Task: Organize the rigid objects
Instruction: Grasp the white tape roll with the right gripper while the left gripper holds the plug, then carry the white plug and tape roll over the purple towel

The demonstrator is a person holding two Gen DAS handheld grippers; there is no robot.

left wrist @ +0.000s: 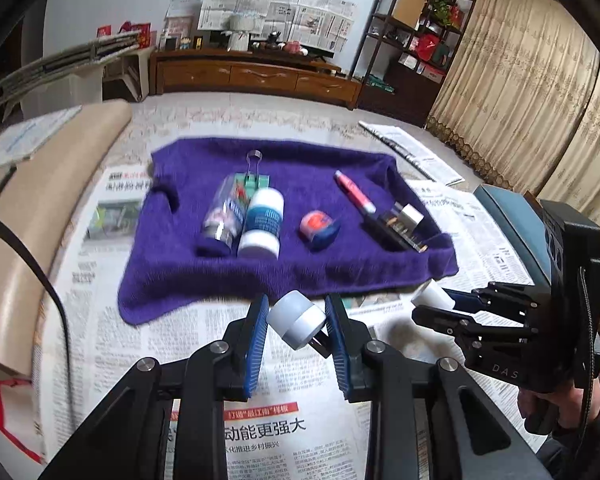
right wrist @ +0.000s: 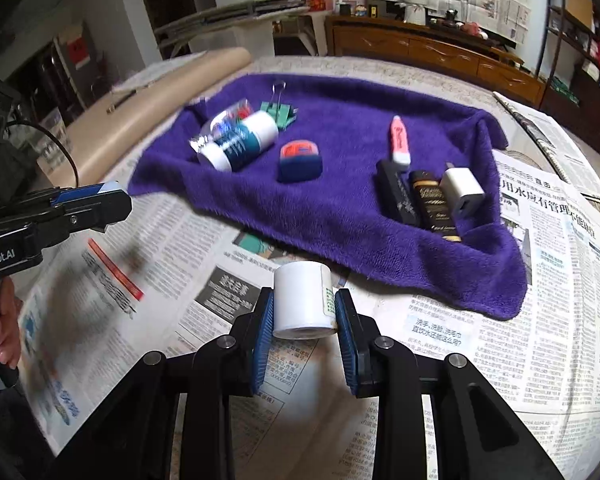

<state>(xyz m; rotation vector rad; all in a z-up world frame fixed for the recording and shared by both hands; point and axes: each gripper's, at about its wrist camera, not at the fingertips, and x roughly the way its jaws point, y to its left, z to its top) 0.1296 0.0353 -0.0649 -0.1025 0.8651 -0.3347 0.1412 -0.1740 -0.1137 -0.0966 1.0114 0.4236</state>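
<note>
Two black, hinged tongs w/ ribbed blue pads work above a newspaper-covered counter point(right wrist: 540, 280). The left tongs point(left wrist: 297, 322) clamp a small, frosted-white round cap point(left wrist: 296, 319), tilted, clear of the newsprint. The right tongs point(right wrist: 304, 312) are closed on a smooth white cylindrical bottle point(right wrist: 303, 300), its label strip against the right pad; in the left wrist view the same bottle point(left wrist: 431, 295) pokes out beyond the right tongs' point(left wrist: 436, 304) tips, just beside the cap, not touching it. A hand point(right wrist: 0, 332) grips the left tongs' handle at frame edge. Behind, a plush purple towel point(right wrist: 340, 208), rumpled at the edges, lies flat on the newsprint and carries the rest: a clear plastic bottle point(left wrist: 224, 216) and a white-capped teal-label bottle point(left wrist: 262, 220) lying side by side, touching, w/ a green binder clip point(left wrist: 256, 176) and its wire loop at their far end; a rounded blue-and-orange tape measure point(left wrist: 319, 227) at center; a slim pink-and-white highlighter point(left wrist: 354, 194) to the right; then a black rectangular box point(right wrist: 398, 194), a dark brown tube w/ gold print point(right wrist: 434, 204) and a glossy white USB charger cube point(right wrist: 462, 194) packed in a row nr the towel's right fold. Blur softens the bottles' print.
</note>
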